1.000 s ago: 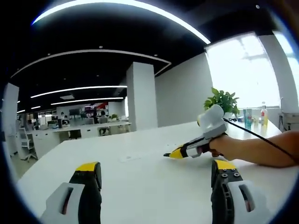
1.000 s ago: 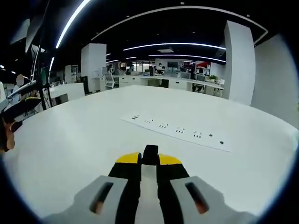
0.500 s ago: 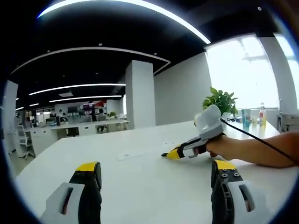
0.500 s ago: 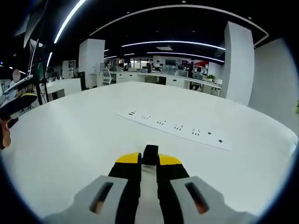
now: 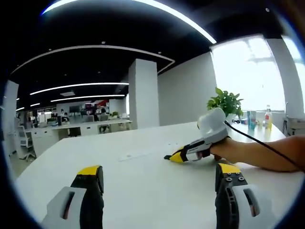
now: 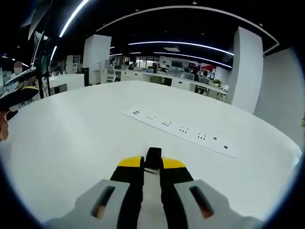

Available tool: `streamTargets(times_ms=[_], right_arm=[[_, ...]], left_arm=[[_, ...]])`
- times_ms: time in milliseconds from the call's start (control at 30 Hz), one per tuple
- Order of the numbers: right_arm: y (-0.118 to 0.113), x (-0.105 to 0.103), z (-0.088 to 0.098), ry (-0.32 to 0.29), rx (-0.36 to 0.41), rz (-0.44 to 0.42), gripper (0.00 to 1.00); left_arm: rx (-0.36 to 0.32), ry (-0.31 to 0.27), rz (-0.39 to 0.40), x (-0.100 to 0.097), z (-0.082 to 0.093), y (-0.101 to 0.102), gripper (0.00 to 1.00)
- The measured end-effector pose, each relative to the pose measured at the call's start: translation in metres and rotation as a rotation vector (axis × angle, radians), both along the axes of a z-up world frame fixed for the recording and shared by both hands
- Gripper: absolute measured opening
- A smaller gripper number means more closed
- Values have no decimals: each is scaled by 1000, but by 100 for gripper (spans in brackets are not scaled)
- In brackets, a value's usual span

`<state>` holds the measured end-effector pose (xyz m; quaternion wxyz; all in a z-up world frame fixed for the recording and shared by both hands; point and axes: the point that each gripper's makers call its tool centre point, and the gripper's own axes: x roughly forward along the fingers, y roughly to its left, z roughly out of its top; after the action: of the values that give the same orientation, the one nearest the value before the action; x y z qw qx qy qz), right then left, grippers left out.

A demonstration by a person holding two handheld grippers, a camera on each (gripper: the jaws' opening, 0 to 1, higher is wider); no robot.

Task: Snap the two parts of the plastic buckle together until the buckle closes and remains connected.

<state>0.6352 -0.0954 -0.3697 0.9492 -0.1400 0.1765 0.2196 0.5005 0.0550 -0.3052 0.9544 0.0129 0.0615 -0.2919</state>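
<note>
Because the right gripper [image 6: 152, 166] is clamped on a small black buckle part [image 6: 153, 158] above the white counter [image 6: 86, 143], the left gripper [image 5: 159, 177] waits spread wide and empty, presumably to take the mate.

Black buckle part [image 6: 153, 157] between right gripper [image 6: 152, 168] jaws

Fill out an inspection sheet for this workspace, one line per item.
Surface: white table, bare in front of both grippers.
Job's things: small black buckle part clamped at the right gripper's tips; the second part nothing seen.
Clutter: white power strip lying flat; potted plant and bottles at the far edge.
Grippers: left gripper open, empty; right gripper shut.
Cables: black cable running over the person's arm.
Surroundings: open office, white pillar, ceiling light strips.
</note>
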Motion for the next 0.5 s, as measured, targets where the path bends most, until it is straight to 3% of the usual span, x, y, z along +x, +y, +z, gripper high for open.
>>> streamTargets(times_ms=[67, 167, 200, 267, 333, 400, 433, 500], right_arm=[[-1, 0, -1, -9, -22, 1, 15], [1, 1, 0, 3, 0, 11, 34], [1, 2, 1, -4, 2, 15, 43], [7, 11, 12, -71, 47, 32, 82], [11, 13, 27, -131, 93, 35, 100], [10, 9, 33, -149, 99, 29, 100], [5, 11, 42, -214, 71, 3, 100], [5, 12, 40, -206, 60, 9, 100]], left_arm=[[-5, 4, 2, 0, 0, 1, 99], [-5, 2, -1, 1, 1, 1, 99], [-4, 1, -1, 1, 2, 2, 99], [-6, -1, -1, 1, 3, 2, 99], [-8, -1, 0, 1, 3, 3, 99], [-9, -2, 2, 1, 4, 4, 99], [-11, -1, 5, 2, 4, 5, 99], [-12, 0, 4, 2, 4, 5, 99]])
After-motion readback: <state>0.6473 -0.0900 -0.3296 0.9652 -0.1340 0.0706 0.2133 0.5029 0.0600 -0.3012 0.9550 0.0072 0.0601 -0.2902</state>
